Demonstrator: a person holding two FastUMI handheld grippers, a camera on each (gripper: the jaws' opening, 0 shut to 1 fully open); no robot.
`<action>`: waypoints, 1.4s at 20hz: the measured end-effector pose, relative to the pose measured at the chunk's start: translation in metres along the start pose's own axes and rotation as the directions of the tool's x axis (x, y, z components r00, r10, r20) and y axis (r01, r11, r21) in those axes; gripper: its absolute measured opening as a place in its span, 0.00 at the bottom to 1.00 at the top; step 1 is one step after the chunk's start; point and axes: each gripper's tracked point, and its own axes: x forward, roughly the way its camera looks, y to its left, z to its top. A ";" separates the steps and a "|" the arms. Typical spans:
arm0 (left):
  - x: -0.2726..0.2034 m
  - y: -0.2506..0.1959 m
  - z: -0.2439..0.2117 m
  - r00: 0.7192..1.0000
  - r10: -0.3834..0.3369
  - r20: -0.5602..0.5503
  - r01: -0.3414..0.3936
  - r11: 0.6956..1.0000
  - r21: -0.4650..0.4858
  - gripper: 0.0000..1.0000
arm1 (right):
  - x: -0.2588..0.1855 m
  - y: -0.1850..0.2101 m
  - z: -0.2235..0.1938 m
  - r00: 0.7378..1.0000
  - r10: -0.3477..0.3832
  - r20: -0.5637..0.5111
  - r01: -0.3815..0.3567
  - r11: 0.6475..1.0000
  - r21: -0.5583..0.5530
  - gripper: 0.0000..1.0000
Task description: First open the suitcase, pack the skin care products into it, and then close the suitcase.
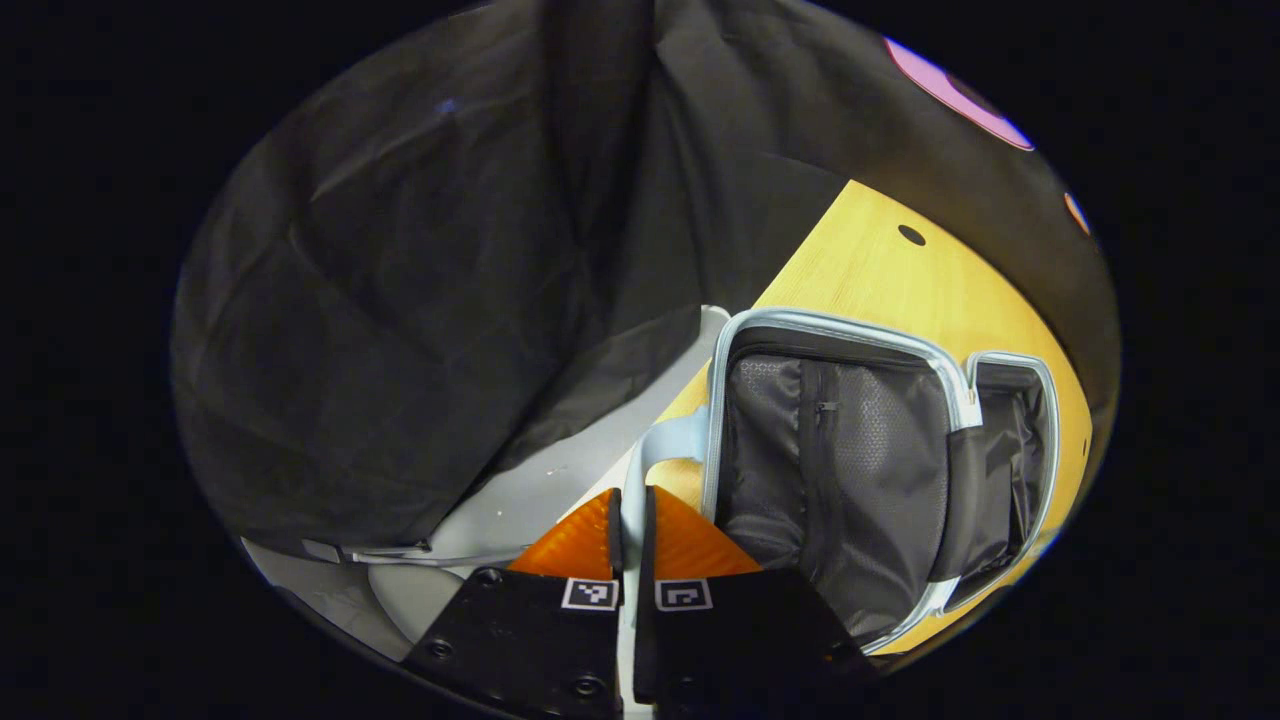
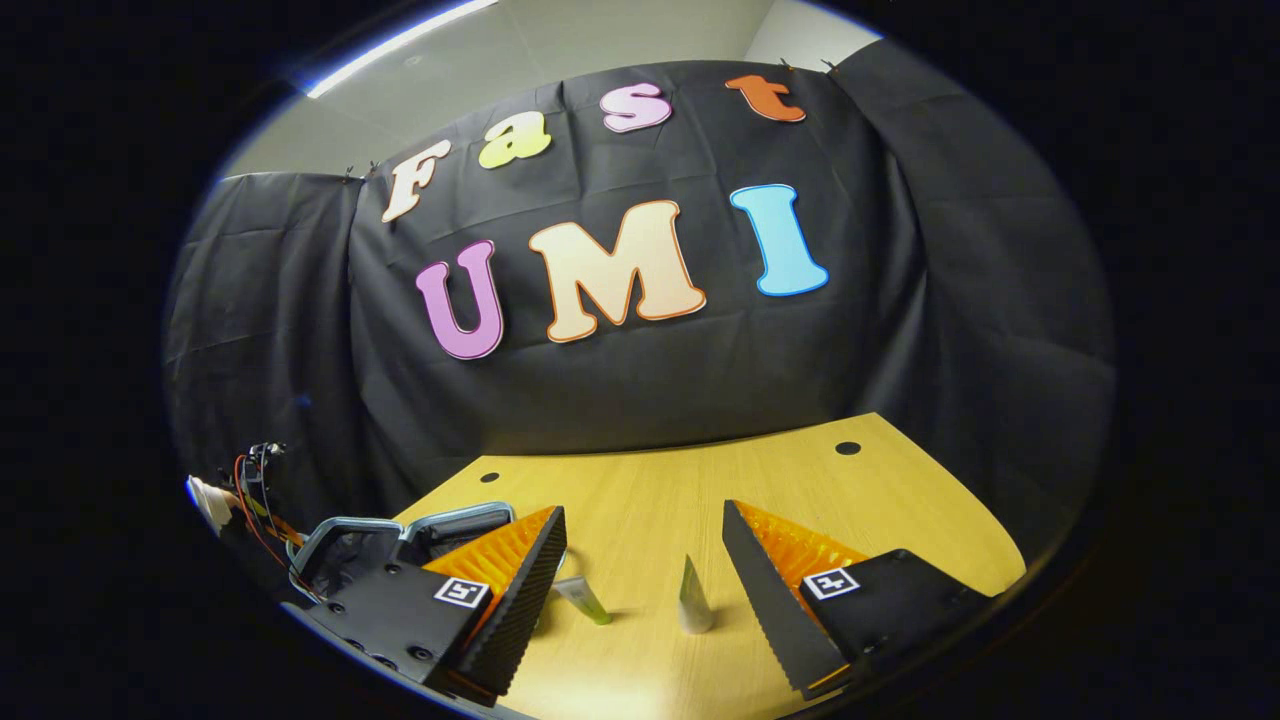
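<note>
White tube (image 2: 692,598) stands between right gripper's (image 2: 645,575) spread fingers

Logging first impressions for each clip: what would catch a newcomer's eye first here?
In the left gripper view, the open suitcase dominates the right side, its dark mesh lining exposed as it lies on the wooden table, with the left gripper pinched on its pale strap. In the right gripper view, the right gripper hangs open over the table, two skin care tubes standing between its fingers' reach.
</note>
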 end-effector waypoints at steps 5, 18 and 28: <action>-0.001 0.001 -0.015 0.998 0.045 -0.051 -0.047 0.998 -0.037 0.18 | -0.004 -0.013 -0.003 1.000 -0.021 -0.005 0.021 1.000 -0.005 0.98; -0.181 -0.186 -0.094 0.956 -0.256 0.140 0.218 0.946 0.241 0.95 | -0.007 -0.033 -0.045 0.992 0.044 -0.115 -0.042 0.999 0.023 0.98; -0.214 -0.395 -0.223 0.856 -0.507 0.102 0.439 0.817 0.373 0.96 | 0.016 -0.049 -0.090 0.957 0.170 -0.233 -0.173 0.985 0.010 0.94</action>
